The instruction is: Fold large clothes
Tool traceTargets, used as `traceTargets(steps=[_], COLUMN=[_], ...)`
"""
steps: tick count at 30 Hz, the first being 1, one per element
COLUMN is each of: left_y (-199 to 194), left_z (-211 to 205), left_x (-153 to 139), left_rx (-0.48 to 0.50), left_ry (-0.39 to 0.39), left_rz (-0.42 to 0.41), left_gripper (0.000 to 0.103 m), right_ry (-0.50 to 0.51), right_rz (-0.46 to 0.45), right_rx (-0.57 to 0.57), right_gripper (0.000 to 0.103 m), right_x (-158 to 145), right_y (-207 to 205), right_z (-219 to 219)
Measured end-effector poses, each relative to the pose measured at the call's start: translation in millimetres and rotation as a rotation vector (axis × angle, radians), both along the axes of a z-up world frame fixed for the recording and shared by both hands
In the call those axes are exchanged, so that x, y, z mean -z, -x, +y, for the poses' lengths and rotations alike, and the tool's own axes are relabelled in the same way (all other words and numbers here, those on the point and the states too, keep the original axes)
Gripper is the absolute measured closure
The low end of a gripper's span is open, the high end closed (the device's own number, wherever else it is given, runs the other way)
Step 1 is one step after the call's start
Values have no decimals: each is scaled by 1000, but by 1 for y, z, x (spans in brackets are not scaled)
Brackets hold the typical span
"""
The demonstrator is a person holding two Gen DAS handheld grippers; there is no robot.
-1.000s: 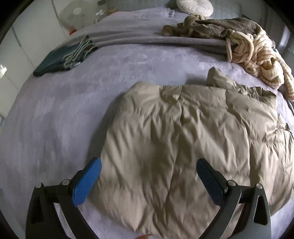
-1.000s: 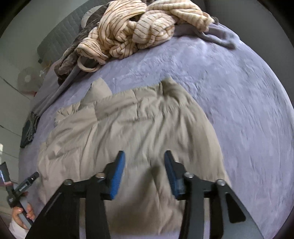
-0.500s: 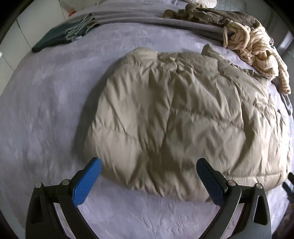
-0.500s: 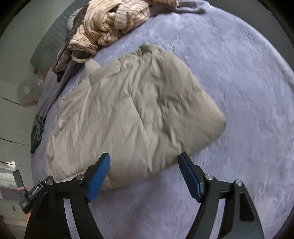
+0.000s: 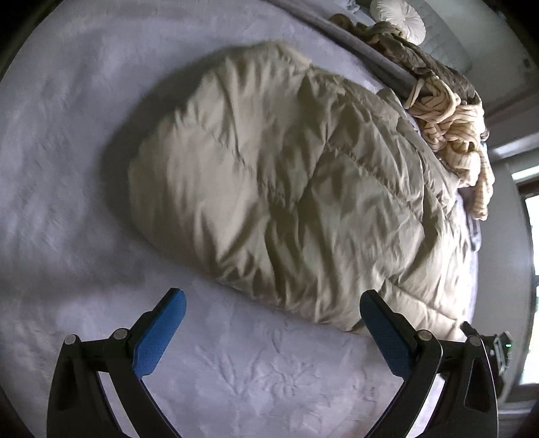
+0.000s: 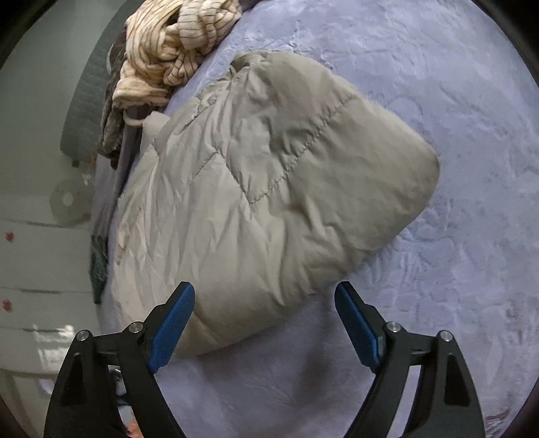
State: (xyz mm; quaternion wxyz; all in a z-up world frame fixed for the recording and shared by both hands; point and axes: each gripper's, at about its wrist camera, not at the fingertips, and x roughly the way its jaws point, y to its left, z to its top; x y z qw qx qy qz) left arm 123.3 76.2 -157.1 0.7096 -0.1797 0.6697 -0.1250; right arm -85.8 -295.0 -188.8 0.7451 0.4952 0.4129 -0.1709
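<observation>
**Puffy jacket lies folded on the bed, both grippers empty above it**

While a beige quilted jacket (image 5: pixel 303 188) lies folded into a thick bundle on the lavender bedspread (image 5: pixel 67 168), the person's two grippers point down at it from the near side. Seen from the left wrist, the left gripper (image 5: pixel 273 323) has its blue pads spread wide with nothing between them; they hang over bare bedspread, and the jacket's rounded near edge sits just ahead of the right-hand pad. Seen from the right wrist, the right gripper (image 6: pixel 264 320) is opening, its pads not pressing on anything, with the jacket's lower edge lying in the gap between them and the left-hand pad (image 6: pixel 173 330) overlapping the fabric in view. Whether that pad touches the cloth cannot be told. Quilting seams cross the jacket's top panel, and its far end bunches near a heap of cream striped knitwear (image 6: pixel 171 43) with a brown garment (image 5: pixel 434 64) piled at the head of the bed. A round white cushion (image 5: pixel 399 20) rests beyond that heap. The embossed floral pattern of the bedspread shows beneath both tools.
</observation>
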Motion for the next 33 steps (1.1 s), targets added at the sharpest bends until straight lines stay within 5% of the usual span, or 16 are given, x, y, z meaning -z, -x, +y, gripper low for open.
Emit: traceTargets(steps=[4, 5, 9, 21, 23, 25, 26, 27, 30, 33], left_y=[0, -2, -18, -58, -57, -56, -56, -56, -54, -47], left_z=[-5, -5, 1, -10, -9, -4, -2, -2, -10, -16], left_x=[13, 15, 20, 47, 47, 45, 40, 35, 10, -16], left_rx=[-15, -28, -101, -234, -270, -271, -260, -243, -135, -28], left_ry=[50, 60, 97, 122, 108, 132, 157, 154, 90, 46], left_rz=[23, 22, 11, -55, -72, -78, -88, -103, -189, -287], left_gripper=[0, 0, 0, 0, 16, 57, 71, 74, 83, 84], right_ry=[-118, -168, -298, -331, -325, -336, -340, -344, -383, -323], right_rz=[-60, -84, -164, -190, -176, -176, -176, -160, -182, -196], right_rx=[61, 86, 146, 51, 57, 88, 98, 116, 133, 106], right_gripper=[11, 0, 0, 0, 0, 2, 15, 47, 71, 80], right_x=[16, 21, 33, 50, 53, 53, 53, 53, 54, 38], right_y=[-2, -3, -9, -50, -54, -52, -50, -47, -41, -37], right_z=[-8, -10, -16, -9, -8, -9, -10, -10, -11, -4])
